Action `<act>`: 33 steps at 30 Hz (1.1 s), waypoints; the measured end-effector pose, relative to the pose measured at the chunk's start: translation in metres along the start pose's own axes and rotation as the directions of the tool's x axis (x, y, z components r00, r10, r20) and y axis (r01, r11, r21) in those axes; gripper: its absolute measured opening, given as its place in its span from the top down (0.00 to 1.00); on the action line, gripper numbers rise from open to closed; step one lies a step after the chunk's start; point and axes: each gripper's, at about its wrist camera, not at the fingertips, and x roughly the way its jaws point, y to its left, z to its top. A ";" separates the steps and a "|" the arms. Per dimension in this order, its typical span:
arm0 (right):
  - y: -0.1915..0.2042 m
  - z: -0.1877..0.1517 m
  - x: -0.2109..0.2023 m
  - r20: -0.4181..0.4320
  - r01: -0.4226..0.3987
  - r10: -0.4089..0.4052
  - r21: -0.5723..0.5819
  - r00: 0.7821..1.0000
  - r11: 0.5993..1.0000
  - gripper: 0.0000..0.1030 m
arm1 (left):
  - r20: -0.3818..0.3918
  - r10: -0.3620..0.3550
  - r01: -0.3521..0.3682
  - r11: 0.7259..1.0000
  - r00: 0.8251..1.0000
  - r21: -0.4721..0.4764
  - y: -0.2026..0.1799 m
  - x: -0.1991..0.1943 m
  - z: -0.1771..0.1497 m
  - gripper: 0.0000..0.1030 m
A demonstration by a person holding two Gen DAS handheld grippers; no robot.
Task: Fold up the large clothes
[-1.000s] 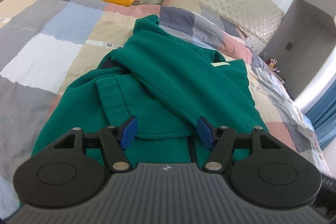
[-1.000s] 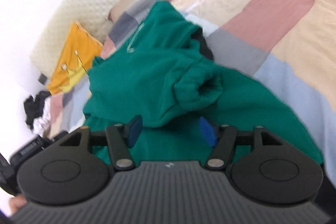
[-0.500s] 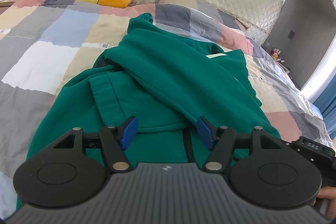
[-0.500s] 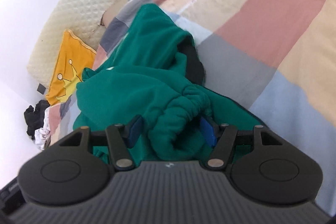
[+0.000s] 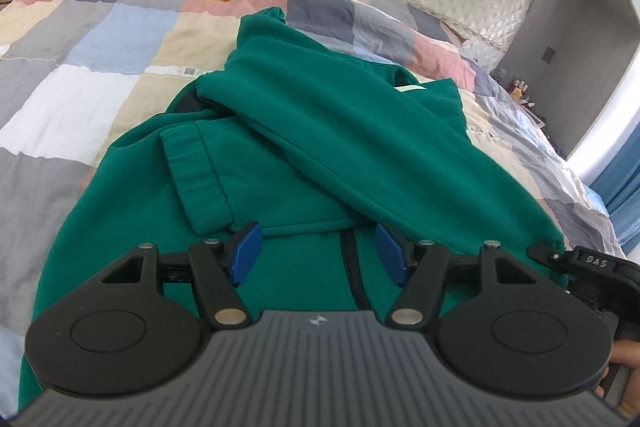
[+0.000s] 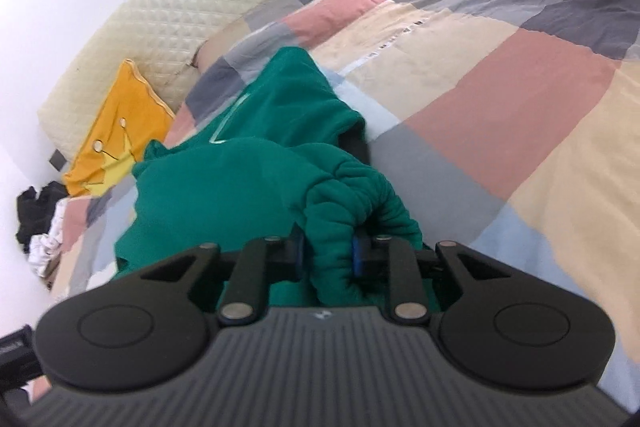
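Fold barely begun: green hoodie [image 5: 304,131] lies on bed [image 5: 100,39], sleeves crossed over front. Right gripper [image 6: 326,253] jaws closing w/ bunched cuff between them; left gripper [image 5: 316,253] jaws apart, empty.

Right gripper [image 6: 326,253] closing on green sleeve [image 6: 352,195].

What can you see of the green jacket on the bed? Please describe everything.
The green jacket looks like soft fleece, with a dark front zipper and ribbed cuffs. It lies front up on the patchwork quilt, sleeves folded across the body. The right gripper is closing its jaws on one bunched cuff.
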 end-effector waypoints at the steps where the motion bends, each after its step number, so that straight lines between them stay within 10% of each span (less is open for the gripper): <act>1: -0.001 -0.001 0.002 -0.008 0.012 -0.012 -0.006 1.000 1.000 0.76 | 0.004 -0.001 0.001 1.000 1.000 0.006 0.000 -0.001 0.000 0.34; 13: 0.020 -0.007 -0.018 -0.003 0.052 -0.053 -0.186 0.999 0.981 0.58 | 0.018 -0.015 0.014 0.999 1.000 0.043 -0.005 -0.006 -0.001 0.34; 21: 0.012 0.005 -0.065 0.063 0.060 -0.047 -0.219 0.997 0.974 0.16 | 0.028 -0.017 0.015 0.997 0.999 0.076 -0.005 -0.032 0.010 0.30; 33: -0.038 0.003 -0.068 -0.107 0.104 -0.111 -0.070 0.988 0.992 0.16 | 0.065 0.109 -0.117 0.986 0.992 0.122 0.023 -0.114 0.072 0.27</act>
